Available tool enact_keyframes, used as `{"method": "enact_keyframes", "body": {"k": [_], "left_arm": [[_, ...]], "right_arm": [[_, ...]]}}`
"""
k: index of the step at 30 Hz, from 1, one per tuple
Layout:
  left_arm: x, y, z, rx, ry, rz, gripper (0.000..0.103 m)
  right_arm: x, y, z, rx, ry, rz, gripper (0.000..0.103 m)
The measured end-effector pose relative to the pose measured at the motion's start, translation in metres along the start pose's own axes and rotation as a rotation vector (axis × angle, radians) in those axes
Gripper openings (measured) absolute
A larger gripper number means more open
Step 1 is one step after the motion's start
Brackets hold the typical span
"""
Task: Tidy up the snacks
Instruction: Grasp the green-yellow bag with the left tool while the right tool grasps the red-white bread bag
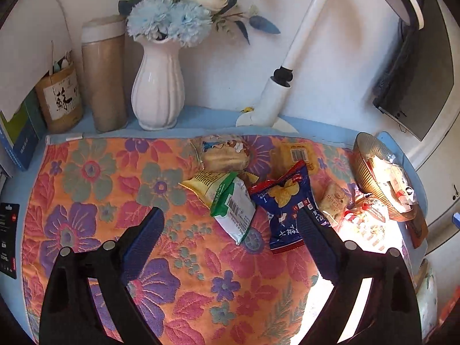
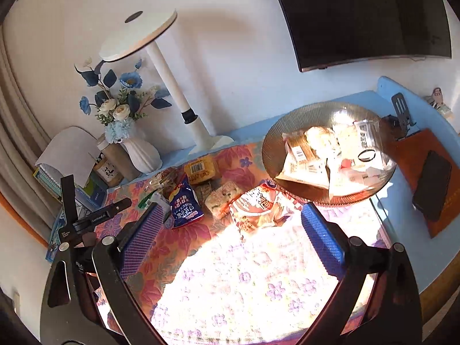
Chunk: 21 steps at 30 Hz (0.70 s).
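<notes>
Several snack packs lie on a floral cloth [image 1: 95, 189]. In the left wrist view I see a green-and-white pack [image 1: 234, 211], a blue chips bag [image 1: 286, 207], a yellow pack [image 1: 205, 184] and a bread pack [image 1: 225, 153]. My left gripper [image 1: 230, 224] is open and empty, hovering just before the green and blue packs. A ribbed brown glass plate [image 2: 276, 138] holds several wrapped snacks at the right. My right gripper [image 2: 230, 221] is open and empty, just in front of a red-and-white pack [image 2: 260, 208] beside the plate. The blue bag [image 2: 184, 204] shows there too.
A white vase with blue flowers [image 1: 158, 92], a tan canister [image 1: 106, 80], a brown tub [image 1: 61, 100] and a white lamp [image 1: 283, 86] stand along the back wall. A monitor [image 2: 362, 14] hangs at the right. A phone [image 2: 432, 185] lies on an orange notebook [image 2: 414, 149].
</notes>
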<state>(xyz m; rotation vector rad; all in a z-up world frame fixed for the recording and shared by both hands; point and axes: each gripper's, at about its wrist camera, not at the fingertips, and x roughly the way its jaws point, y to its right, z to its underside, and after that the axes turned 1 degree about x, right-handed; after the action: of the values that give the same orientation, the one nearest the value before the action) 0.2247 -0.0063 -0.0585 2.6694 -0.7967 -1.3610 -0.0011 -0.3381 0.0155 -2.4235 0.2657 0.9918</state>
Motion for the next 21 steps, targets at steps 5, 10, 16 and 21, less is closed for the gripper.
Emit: {"method": "enact_keyframes", "body": {"k": [5, 10, 16, 21], "left_arm": [[0.038, -0.026, 0.005, -0.085, -0.063, 0.021, 0.087], [0.060, -0.034, 0.003, -0.106, -0.096, 0.051, 0.087], [0.076, -0.031, 0.006, -0.127, -0.120, 0.081, 0.070], [0.076, -0.024, 0.008, -0.125, -0.129, 0.178, 0.032]], "right_arm": [[0.062, 0.028, 0.017, 0.239, -0.109, -0.083, 0.097], [0.098, 0.034, 0.017, 0.367, -0.113, -0.047, 0.099], [0.128, 0.022, 0.006, 0.352, -0.115, 0.089, 0.100], [0.149, 0.028, 0.014, 0.420, -0.138, 0.133, 0.100]]}}
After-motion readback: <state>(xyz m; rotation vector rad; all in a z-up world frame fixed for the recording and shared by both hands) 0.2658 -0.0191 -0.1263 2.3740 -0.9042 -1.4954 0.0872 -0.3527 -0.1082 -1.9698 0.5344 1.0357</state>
